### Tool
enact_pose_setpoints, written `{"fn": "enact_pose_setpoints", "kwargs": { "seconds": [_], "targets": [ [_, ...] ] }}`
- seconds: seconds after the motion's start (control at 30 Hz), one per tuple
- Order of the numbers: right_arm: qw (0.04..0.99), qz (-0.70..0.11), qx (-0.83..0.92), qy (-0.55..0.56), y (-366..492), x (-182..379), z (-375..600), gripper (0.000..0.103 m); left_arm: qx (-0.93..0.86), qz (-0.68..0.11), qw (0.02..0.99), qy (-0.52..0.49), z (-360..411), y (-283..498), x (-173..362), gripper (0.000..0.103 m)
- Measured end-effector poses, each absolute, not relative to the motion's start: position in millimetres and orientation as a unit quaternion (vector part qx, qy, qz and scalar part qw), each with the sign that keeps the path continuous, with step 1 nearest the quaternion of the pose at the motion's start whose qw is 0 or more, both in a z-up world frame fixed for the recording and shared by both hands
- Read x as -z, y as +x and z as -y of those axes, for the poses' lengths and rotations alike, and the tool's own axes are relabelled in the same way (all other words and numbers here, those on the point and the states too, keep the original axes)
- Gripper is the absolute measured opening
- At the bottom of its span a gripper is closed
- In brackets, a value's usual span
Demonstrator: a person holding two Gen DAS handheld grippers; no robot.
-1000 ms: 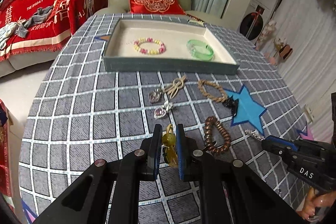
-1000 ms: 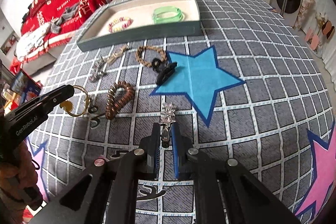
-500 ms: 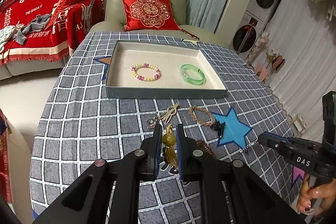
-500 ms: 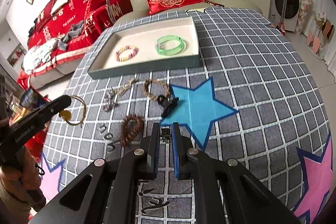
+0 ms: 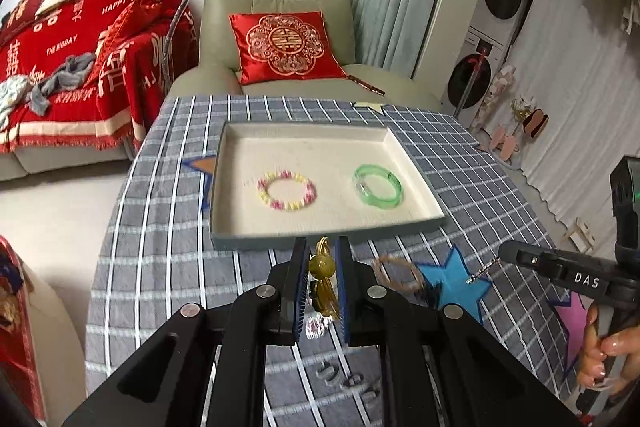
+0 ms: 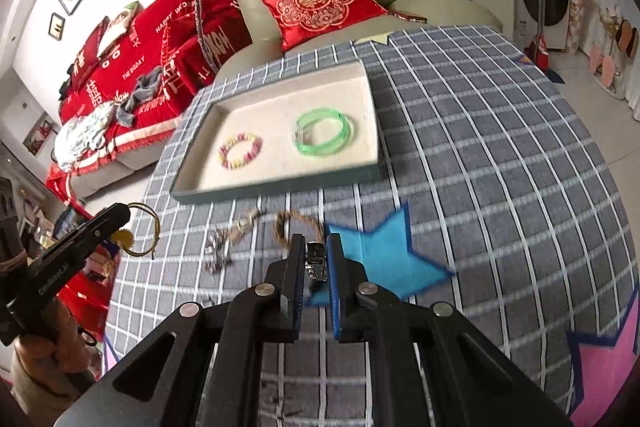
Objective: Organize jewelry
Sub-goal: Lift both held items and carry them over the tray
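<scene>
Both tongs are clenched on jewelry above the tabletop: the left tongs (image 5: 322, 267) grasp a yellow-gold cord bracelet with a round amber bead (image 5: 322, 264), the right tongs (image 6: 316, 259) a small silver clip (image 6: 316, 261). The shallow grey tray with cream lining (image 5: 316, 241) lies straight ahead, nearer the left tongs, holding a pink-and-yellow beaded bracelet (image 5: 286, 190) and a translucent green bangle (image 5: 377, 186).

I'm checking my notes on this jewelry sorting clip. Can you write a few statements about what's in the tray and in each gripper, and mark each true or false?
1. The tray holds two bracelets. True: a pink-and-yellow beaded bracelet and a green bangle.
2. The left gripper is empty. False: it is shut on a yellow-gold bracelet.
3. The right gripper grips a silver clip. True.
4. The braided brown bracelet lies in the tray. False: it lies on the tablecloth.
</scene>
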State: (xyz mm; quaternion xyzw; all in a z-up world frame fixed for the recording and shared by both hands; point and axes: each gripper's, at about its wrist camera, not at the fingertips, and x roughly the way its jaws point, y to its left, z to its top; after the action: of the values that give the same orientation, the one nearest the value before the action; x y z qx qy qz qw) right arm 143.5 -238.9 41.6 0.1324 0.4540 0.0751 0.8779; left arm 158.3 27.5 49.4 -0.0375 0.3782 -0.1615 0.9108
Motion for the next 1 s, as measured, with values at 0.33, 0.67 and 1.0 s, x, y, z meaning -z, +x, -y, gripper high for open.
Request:
{"fn": "enact_pose_setpoints", "kwargs": {
  "seconds": [0.33, 0.67, 1.0],
  "targets": [
    [0.878, -0.453, -0.083, 0.133, 237.3, -41.3, 235.4, 0.012, 0.138, -0.387, 0.912, -0.010, -11.1, 240.9, -40.3, 0.028],
    [0.877, -0.456, -0.080, 0.129, 315.0, -18.0, 230.4, 0.011, 0.112, -0.411, 0.905, -0.016, -0.8, 318.2, -5.2, 0.028],
    [0.886, -0.437, -0.067, 0.139, 353.8, 9.6, 231.0, 0.011, 0.082, -0.424, 0.902, -0.007, 6.5, 357.9, 27.6, 0.028]
  ]
}}
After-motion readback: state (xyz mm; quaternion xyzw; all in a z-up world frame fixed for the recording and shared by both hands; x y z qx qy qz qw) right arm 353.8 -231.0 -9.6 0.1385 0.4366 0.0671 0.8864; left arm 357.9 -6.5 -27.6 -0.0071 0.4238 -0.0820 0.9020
